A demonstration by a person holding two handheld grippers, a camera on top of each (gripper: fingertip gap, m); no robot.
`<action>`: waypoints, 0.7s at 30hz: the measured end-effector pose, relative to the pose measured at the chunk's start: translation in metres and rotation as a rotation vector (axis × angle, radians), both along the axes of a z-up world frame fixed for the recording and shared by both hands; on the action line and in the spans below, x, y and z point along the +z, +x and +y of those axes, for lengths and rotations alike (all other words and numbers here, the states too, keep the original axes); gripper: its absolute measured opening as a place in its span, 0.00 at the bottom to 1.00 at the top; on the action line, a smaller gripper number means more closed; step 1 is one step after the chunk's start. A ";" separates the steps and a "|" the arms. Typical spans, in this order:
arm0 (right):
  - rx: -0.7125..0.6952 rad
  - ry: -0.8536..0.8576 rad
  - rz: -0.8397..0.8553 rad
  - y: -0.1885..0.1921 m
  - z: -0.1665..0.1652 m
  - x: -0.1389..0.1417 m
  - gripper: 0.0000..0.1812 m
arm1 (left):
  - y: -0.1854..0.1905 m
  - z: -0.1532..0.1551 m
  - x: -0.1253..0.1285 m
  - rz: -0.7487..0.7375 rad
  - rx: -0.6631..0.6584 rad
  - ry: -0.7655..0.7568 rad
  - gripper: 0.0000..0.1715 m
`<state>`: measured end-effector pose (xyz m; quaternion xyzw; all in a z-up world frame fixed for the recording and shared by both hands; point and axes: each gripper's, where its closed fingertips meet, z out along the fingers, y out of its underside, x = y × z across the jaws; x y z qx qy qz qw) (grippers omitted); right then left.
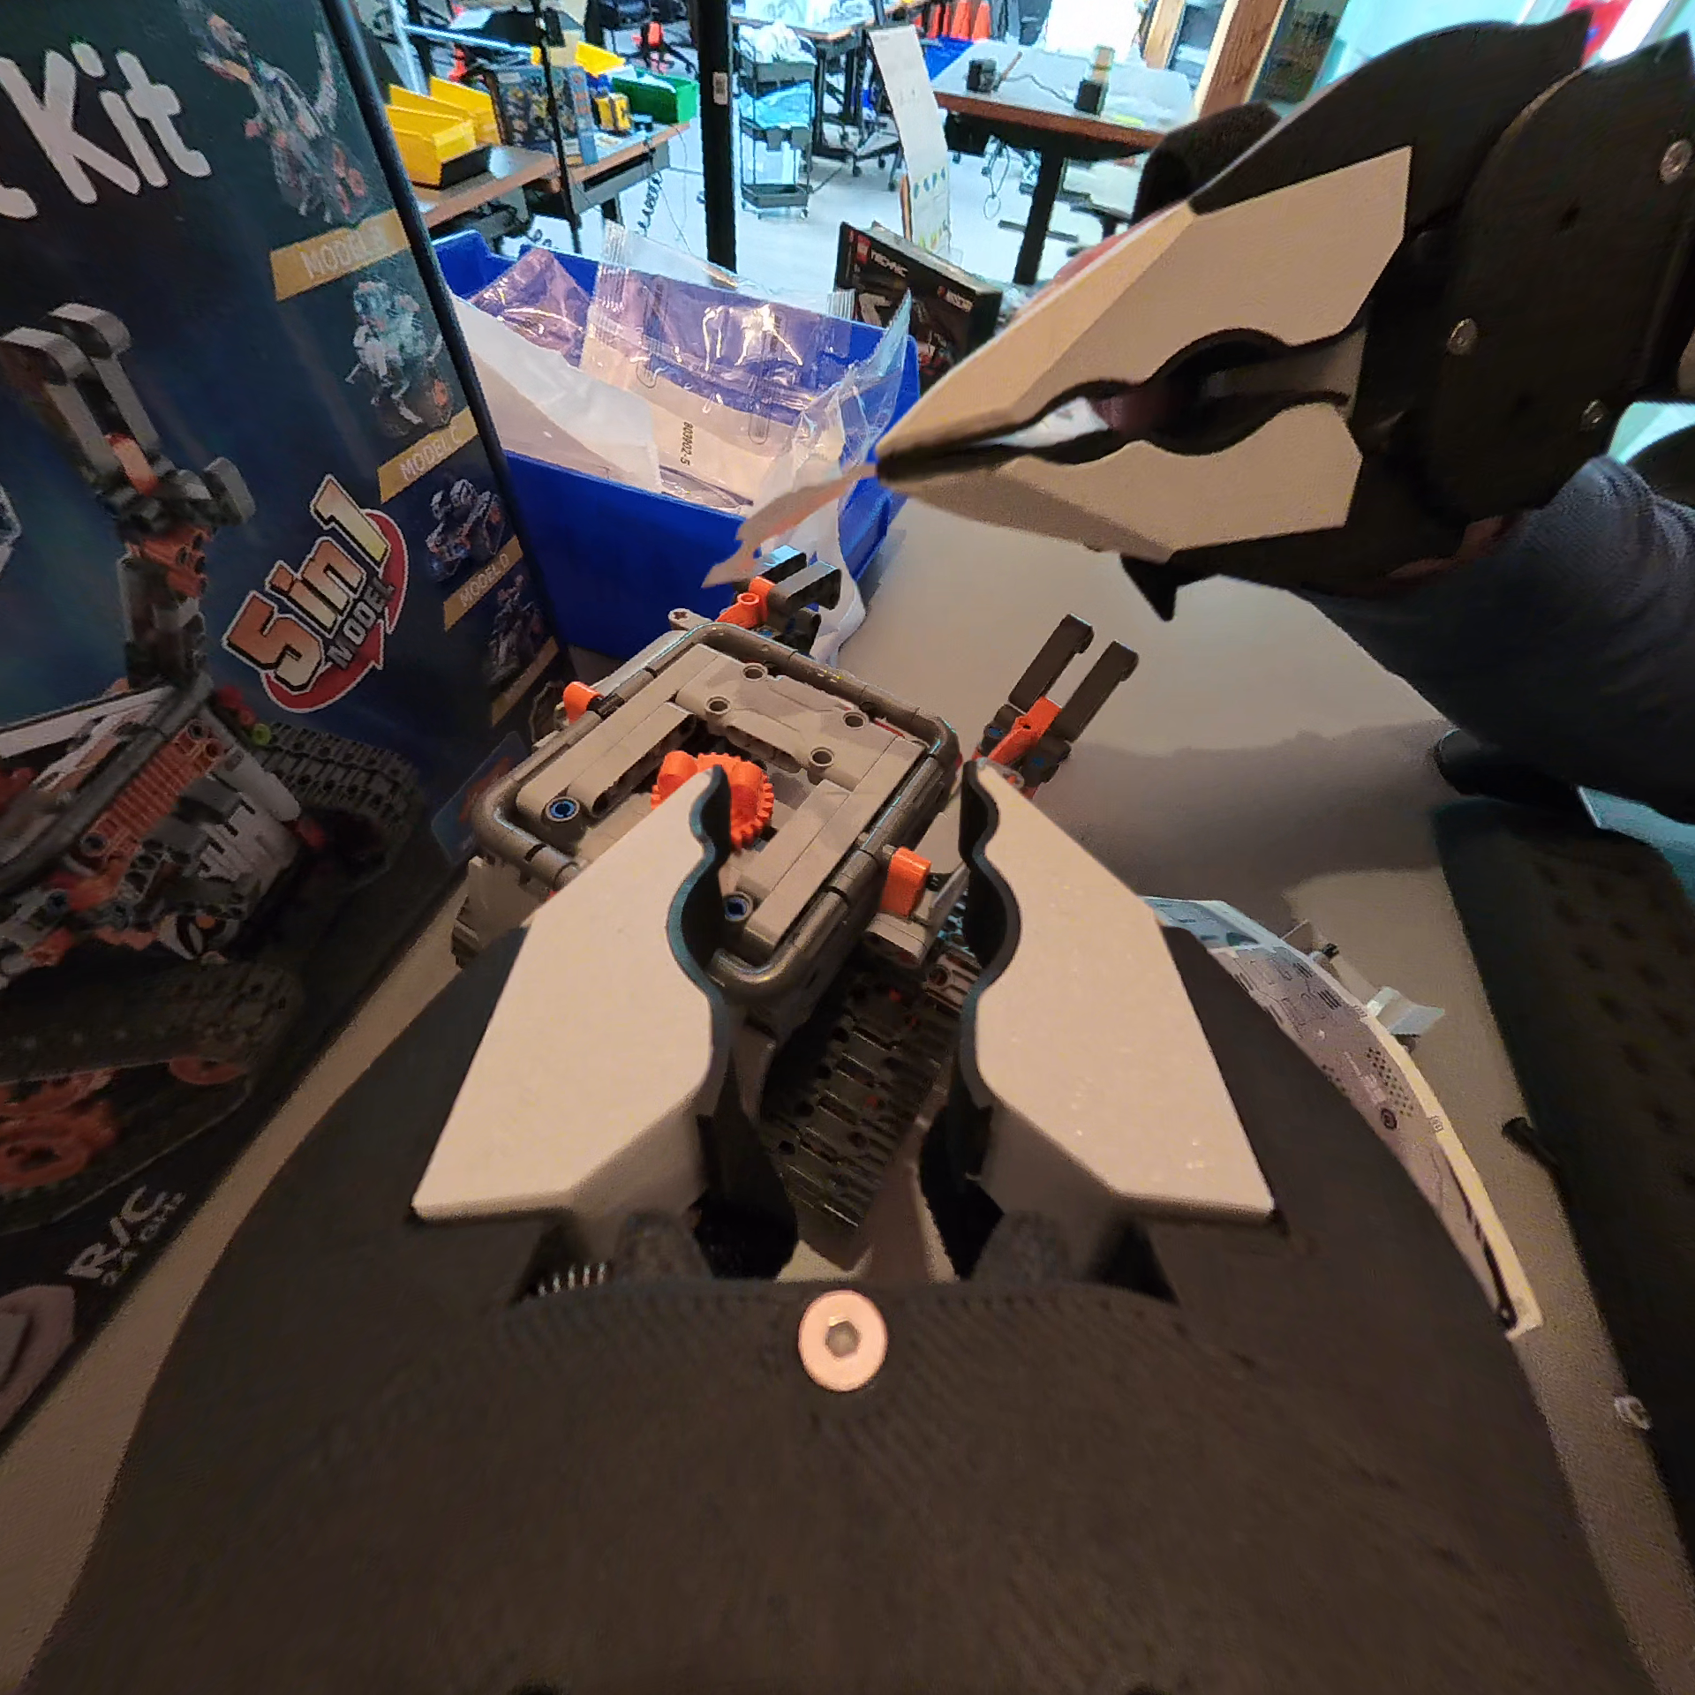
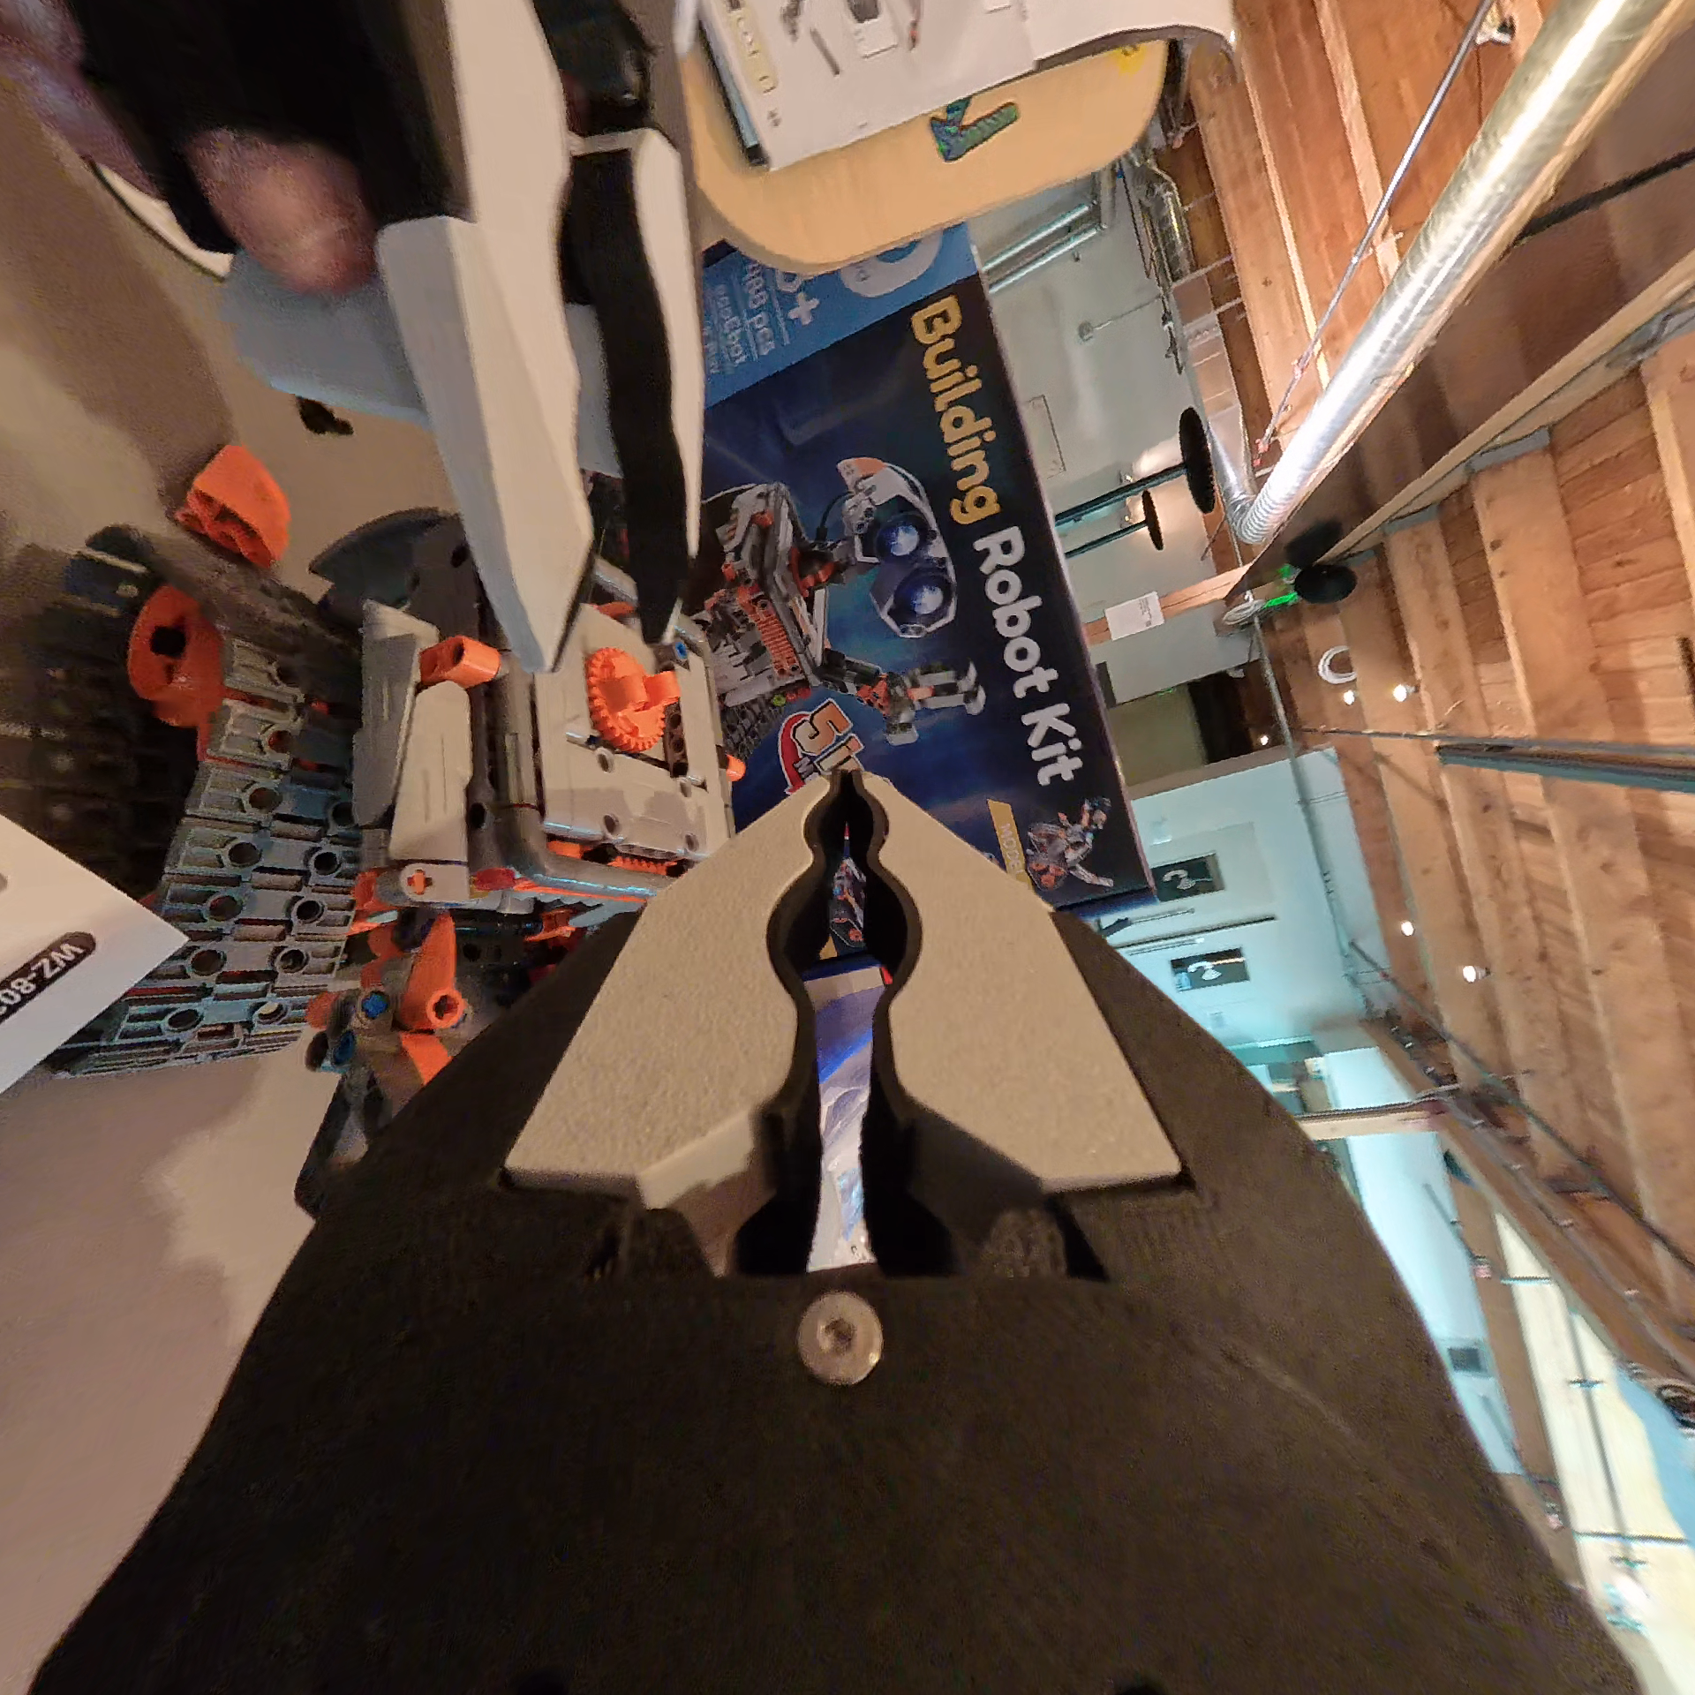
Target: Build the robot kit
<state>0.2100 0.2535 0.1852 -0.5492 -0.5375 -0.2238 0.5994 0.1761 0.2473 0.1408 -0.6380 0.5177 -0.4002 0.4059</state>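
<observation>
I count one model [image 1: 734, 825] on the tabletop [image 1: 1192, 660], beside one box [image 1: 229, 550] and one blue bin [image 1: 624, 550]. It is grey, with orange pins, one orange gear [image 1: 734, 789] on top and black treads. My left tool [image 1: 839, 789] straddles its frame, fingers apart. My right tool [image 1: 885, 463] hangs above, pinched together, empty.

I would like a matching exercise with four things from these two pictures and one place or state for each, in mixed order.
Things:
1. left gripper
2. right gripper
3. orange gear
4. blue bin

States or places:
a. on top of the grey block model
b. fingers shut
c. full of clear plastic bags
d. fingers apart, over the model

Pairs: 1-d, 2-b, 3-a, 4-c
</observation>
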 end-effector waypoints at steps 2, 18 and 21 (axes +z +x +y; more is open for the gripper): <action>0.021 0.004 -0.032 -0.007 0.000 -0.009 0.00 | 0.004 0.000 -0.004 0.017 -0.016 0.006 0.29; 0.055 -0.036 -0.137 -0.024 -0.011 -0.032 0.00 | 0.004 0.003 -0.014 0.034 -0.004 0.045 0.27; 0.038 -0.027 -0.069 -0.021 -0.010 -0.015 0.00 | 0.004 0.004 -0.014 0.040 -0.006 0.045 0.27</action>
